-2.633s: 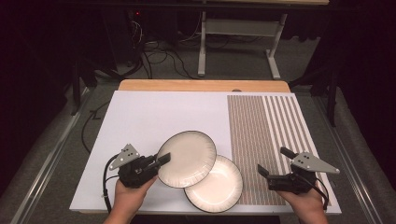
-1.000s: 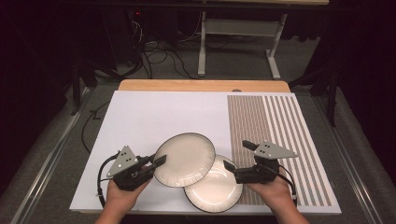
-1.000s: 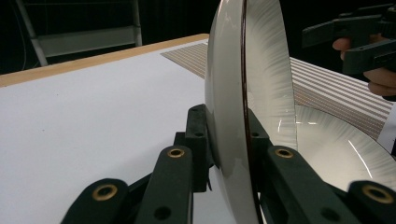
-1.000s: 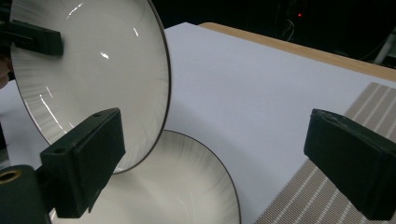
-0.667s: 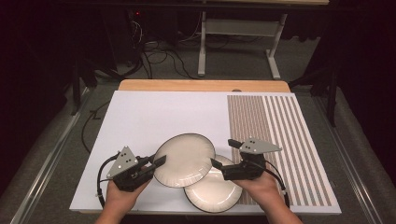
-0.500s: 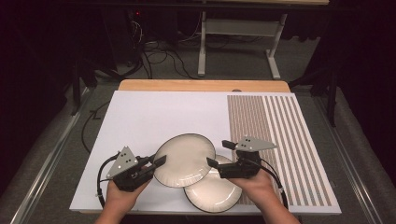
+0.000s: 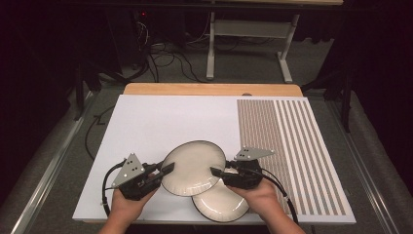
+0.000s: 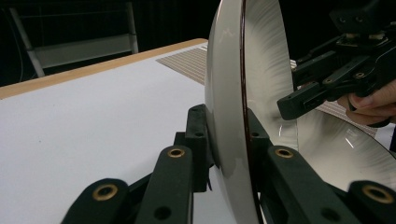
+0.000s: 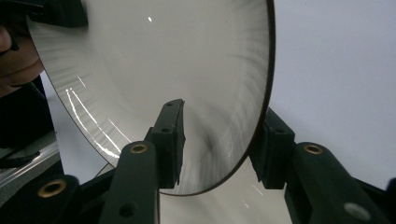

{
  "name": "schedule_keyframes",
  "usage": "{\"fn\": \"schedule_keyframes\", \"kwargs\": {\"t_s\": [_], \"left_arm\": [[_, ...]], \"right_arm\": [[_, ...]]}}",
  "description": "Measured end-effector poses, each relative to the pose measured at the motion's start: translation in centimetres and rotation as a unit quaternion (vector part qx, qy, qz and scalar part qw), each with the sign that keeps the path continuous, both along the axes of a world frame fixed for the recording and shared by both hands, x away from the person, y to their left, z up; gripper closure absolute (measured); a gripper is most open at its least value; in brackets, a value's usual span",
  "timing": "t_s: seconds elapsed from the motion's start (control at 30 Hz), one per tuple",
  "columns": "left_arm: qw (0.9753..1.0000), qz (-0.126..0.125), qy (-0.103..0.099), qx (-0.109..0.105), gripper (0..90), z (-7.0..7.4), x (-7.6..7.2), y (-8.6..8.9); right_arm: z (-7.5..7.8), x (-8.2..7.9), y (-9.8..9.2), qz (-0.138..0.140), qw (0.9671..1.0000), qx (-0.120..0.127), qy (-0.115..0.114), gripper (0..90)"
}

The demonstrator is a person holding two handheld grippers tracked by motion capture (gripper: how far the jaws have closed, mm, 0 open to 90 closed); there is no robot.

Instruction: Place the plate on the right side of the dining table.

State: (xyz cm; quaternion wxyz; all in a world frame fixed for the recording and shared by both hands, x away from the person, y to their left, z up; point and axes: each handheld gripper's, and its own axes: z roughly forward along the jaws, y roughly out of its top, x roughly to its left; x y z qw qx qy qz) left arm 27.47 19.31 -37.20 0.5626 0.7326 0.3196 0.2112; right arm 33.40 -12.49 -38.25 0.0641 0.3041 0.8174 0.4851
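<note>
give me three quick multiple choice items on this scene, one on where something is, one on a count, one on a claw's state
1. Where does the striped patch lie on the white board?
A. its right part
B. its left part
C. its near left corner

2. How many plates are there?
A. one
B. two
C. four

3. How is the left claw?
A. open, away from any plate
B. shut on the rim of the upper plate
C. shut on a cable

Key:
1. A, the high view shows the stripes covering the board's right part.
2. B, the upper plate overlaps the lower plate that lies on the board.
3. B, the left gripper view shows its jaws pressed on both faces of the rim; the right claw straddles the opposite rim with a gap showing.
</note>
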Motion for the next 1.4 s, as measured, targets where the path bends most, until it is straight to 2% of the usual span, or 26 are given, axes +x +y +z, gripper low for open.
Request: {"fn": "schedule_keyframes", "kwargs": {"t_s": [0.2,0.3,0.37,0.47,0.53,0.67,0.93,1.03,1.13,1.4], "left_arm": [[1.0000,0.002,0.002,-0.002,78.4,0.0,-0.1,-0.1],[0.9999,0.004,0.012,-0.010,78.5,-0.1,-0.1,-0.1],[0.9995,0.006,0.026,-0.018,79.1,0.0,0.0,0.0],[0.9985,0.010,0.042,-0.033,80.2,0.2,0.1,0.2],[0.9982,0.017,0.043,-0.038,80.4,0.4,0.0,0.2],[0.9987,0.018,0.039,-0.029,80.3,0.9,-0.1,-0.4],[0.9982,0.011,0.038,-0.045,79.5,1.7,1.0,-1.8],[0.9986,0.005,0.037,-0.037,79.5,2.1,1.4,-2.5],[0.9993,-0.001,0.036,-0.012,79.7,2.7,1.8,-3.7],[0.9989,-0.016,0.043,-0.004,79.7,3.4,3.2,-6.1]], "right_arm": [[-0.5,0.3,-0.4,-0.013,0.9997,0.012,0.018,75.3],[-0.7,0.4,-0.7,-0.014,0.9993,0.023,0.027,79.7],[-0.7,0.6,-0.8,-0.015,0.9986,0.033,0.038,81.4],[-0.5,0.5,-1.0,-0.011,0.9981,0.043,0.042,83.5],[-0.2,0.4,-1.2,-0.008,0.9980,0.049,0.038,84.7],[0.4,0.0,-1.5,-0.011,0.9987,0.045,0.019,85.1],[2.0,0.0,-3.2,-0.021,0.9982,0.057,-0.004,86.1],[2.3,0.0,-4.0,-0.028,0.9980,0.056,-0.011,86.1],[2.6,0.0,-5.0,-0.033,0.9978,0.055,-0.018,86.1],[3.5,0.0,-7.7,-0.054,0.9963,0.055,-0.037,86.3]]}}
